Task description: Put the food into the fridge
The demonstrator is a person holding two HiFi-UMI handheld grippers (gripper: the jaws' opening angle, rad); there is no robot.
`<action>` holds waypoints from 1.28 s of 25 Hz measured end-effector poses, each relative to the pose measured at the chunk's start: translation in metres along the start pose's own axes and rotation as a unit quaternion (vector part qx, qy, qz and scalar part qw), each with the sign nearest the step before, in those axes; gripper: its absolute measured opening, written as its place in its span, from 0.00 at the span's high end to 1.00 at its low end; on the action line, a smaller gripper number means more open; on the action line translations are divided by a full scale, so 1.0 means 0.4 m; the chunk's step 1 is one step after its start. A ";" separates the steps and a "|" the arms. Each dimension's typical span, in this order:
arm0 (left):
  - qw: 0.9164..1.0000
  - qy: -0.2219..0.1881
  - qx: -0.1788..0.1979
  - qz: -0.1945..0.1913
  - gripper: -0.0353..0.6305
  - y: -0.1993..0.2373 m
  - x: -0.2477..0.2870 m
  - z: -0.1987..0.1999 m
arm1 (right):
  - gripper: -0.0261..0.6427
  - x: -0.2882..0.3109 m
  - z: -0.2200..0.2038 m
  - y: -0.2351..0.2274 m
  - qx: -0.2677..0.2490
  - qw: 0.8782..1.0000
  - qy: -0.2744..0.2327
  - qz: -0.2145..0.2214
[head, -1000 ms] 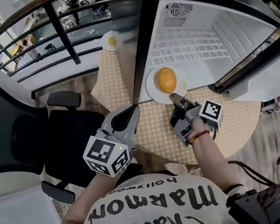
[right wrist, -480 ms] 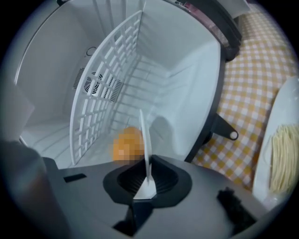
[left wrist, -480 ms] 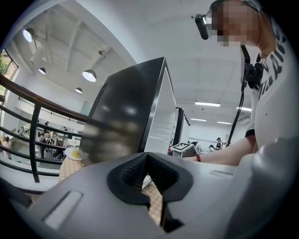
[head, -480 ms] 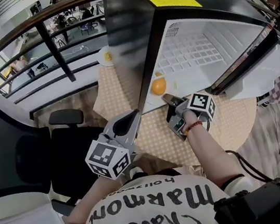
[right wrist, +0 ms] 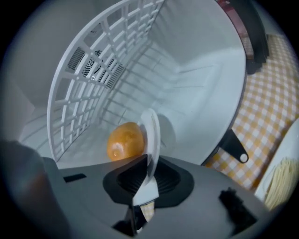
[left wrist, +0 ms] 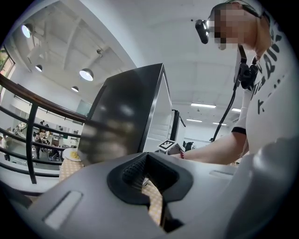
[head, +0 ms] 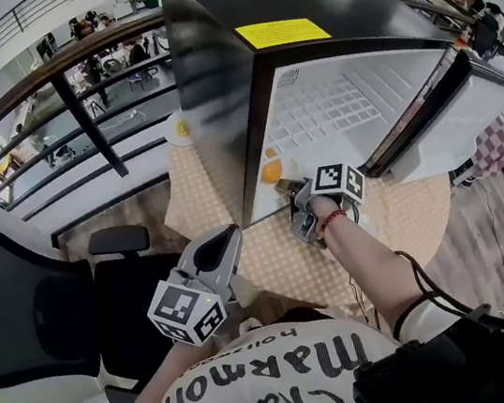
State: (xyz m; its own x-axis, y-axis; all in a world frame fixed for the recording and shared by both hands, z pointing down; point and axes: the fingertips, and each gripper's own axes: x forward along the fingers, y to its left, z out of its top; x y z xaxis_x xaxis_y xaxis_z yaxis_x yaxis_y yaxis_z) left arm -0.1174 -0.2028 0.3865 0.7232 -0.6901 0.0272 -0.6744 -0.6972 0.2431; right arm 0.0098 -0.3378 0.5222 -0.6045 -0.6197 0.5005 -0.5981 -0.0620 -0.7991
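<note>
Head view: the right gripper [head: 288, 188] reaches into the mouth of the open fridge [head: 209, 51], just beside the round orange food [head: 271, 172]. The left gripper [head: 226, 240] hovers by the checked table's [head: 281, 262] edge.

Left gripper view: its jaws are together, with nothing between them.

Right gripper view: its jaws clamp the rim of a white plate [right wrist: 152, 135]. The plate carries the food inside the fridge's white interior.

I'm looking at the fridge [head: 209, 79], its black outer shell shining glossy and mirror-smooth. Its lining [right wrist: 196, 74] is showing as smooth white plastic, with a white moulded grille [right wrist: 88, 79] along one wall. The plate [right wrist: 152, 133] is gleaming white and glazed. The food [right wrist: 125, 141] is catching light on a smooth orange skin. The tablecloth [right wrist: 273, 102] is reading as checked woven fabric. The left gripper [left wrist: 148, 182] and right gripper [right wrist: 140, 179] are showing matt grey plastic shells and black ribbed pads [left wrist: 133, 169].
</note>
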 end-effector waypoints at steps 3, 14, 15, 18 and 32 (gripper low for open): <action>1.000 -0.005 0.002 0.005 0.94 0.013 -0.012 0.008 | 0.90 0.009 0.015 0.005 -0.034 0.999 -0.002 -0.020; 1.000 -0.010 0.001 0.010 0.94 0.049 -0.015 0.019 | 0.85 0.026 0.062 0.007 -0.125 0.990 -0.011 -0.068; 1.000 -0.011 0.003 0.008 0.94 0.049 -0.012 0.020 | 0.83 0.027 0.067 0.007 -0.135 0.988 -0.014 -0.074; 1.000 -0.011 0.006 0.002 0.94 0.047 -0.005 0.023 | 0.81 0.025 0.078 0.008 -0.148 0.986 -0.019 -0.080; 1.000 -0.009 -0.002 0.002 0.94 0.058 0.003 0.003 | 0.76 0.031 0.102 -0.019 -0.186 0.975 -0.022 -0.118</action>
State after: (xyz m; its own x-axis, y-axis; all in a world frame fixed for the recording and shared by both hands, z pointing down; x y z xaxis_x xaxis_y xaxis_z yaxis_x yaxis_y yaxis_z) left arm -0.1322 -0.2199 0.3911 0.7174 -0.6966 0.0104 -0.6768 -0.6934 0.2474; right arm 0.0282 -0.3770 0.5208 -0.4082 -0.6557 0.6351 -0.8726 0.0758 -0.4825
